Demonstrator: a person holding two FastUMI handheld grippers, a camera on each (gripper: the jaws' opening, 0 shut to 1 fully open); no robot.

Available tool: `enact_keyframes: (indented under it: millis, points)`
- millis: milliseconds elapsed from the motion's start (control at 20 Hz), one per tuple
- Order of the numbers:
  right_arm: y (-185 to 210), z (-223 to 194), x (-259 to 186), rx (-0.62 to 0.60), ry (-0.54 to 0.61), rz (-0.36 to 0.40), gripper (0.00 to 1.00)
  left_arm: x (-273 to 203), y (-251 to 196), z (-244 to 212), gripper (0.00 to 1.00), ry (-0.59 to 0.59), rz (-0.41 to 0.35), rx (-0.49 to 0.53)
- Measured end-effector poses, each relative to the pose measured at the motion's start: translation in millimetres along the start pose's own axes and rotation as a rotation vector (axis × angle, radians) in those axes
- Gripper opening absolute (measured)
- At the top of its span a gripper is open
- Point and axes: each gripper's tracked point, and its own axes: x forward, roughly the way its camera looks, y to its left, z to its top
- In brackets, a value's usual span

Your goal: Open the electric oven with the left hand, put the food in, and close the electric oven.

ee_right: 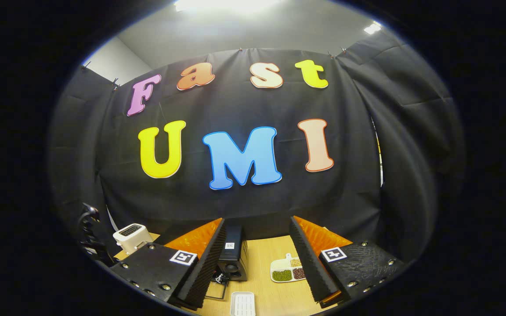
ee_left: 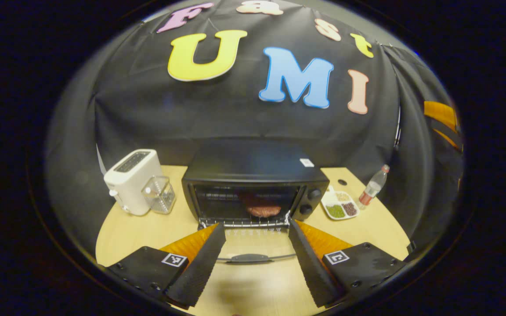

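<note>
The black electric oven (ee_left: pixel 253 169) stands mid-table with its glass door (ee_left: pixel 253 243) folded down flat toward me. A reddish-brown round piece of food (ee_left: pixel 264 210) lies on the wire rack inside. My left gripper (ee_left: pixel 256 224) is open just above the lowered door. The door handle (ee_left: pixel 248 258) lies between its fingers, touching neither. My right gripper (ee_right: pixel 257 219) is open and holds nothing. It is raised to the oven's right. From there I see the oven (ee_right: pixel 233 259) from the side, low between the fingers.
A white toaster (ee_left: pixel 132 180) and a clear container (ee_left: pixel 160 194) stand left of the oven. A divided plate of beans (ee_left: pixel 340 205) and a small bottle (ee_left: pixel 374 186) are on its right. A white ridged tray (ee_right: pixel 242 303) lies on the wooden table (ee_left: pixel 367 232) near the right gripper.
</note>
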Motion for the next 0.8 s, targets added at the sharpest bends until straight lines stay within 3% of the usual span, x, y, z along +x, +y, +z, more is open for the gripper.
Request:
enact_keyframes:
  millis: [250, 450, 500, 800]
  points:
    - [-32, -12, 6, 0.006, 0.036, -0.035, 0.88, 32, -4, -47, 1.0, 0.107, 0.02, 0.035]
    - [-54, -19, 8, 0.031, 0.058, -0.069, 0.88, 50, -8, -77, 0.94, 0.191, 0.028, 0.009]
    - [-58, -21, 9, 0.037, 0.063, -0.077, 0.88, 53, -5, -84, 0.98, 0.214, 0.04, 0.017]
    - [-85, -25, 8, 0.062, 0.069, -0.13, 0.88, 71, 0, -130, 0.98, 0.332, 0.047, 0.06]
